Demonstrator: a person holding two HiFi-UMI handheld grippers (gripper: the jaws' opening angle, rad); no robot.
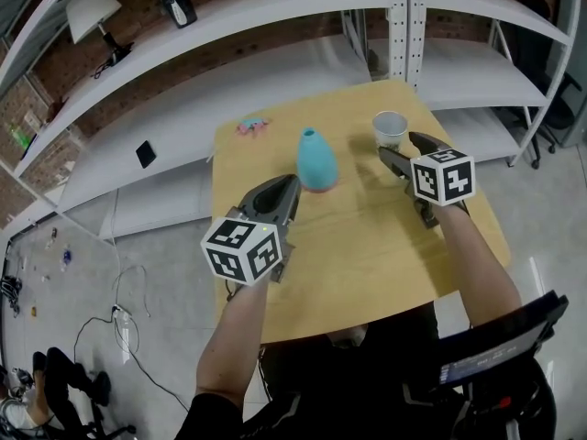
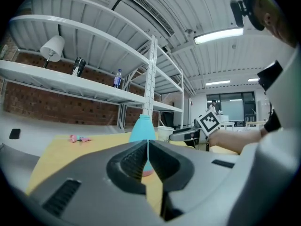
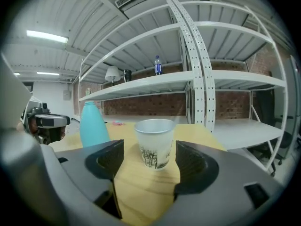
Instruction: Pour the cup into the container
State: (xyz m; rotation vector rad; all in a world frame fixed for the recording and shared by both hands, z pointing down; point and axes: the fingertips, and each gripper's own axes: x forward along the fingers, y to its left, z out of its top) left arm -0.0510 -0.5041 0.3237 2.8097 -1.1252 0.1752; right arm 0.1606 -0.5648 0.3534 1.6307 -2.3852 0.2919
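head view: frosted plastic cup [image 1: 390, 128] upright on yellow wooden table [image 1: 367, 246], near teal narrow-necked vase container [image 1: 316, 159] | left gripper view: left gripper [image 2: 147, 149] jaws pressed together, empty | right gripper view: right gripper [image 3: 149, 164] jaws wide apart, cup just ahead of the gap, untouched; grasp and pour both to come

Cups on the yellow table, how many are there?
1. The cup stands near the table's far right corner, just ahead of the right gripper's open jaws. The blue container could hide something small behind it.
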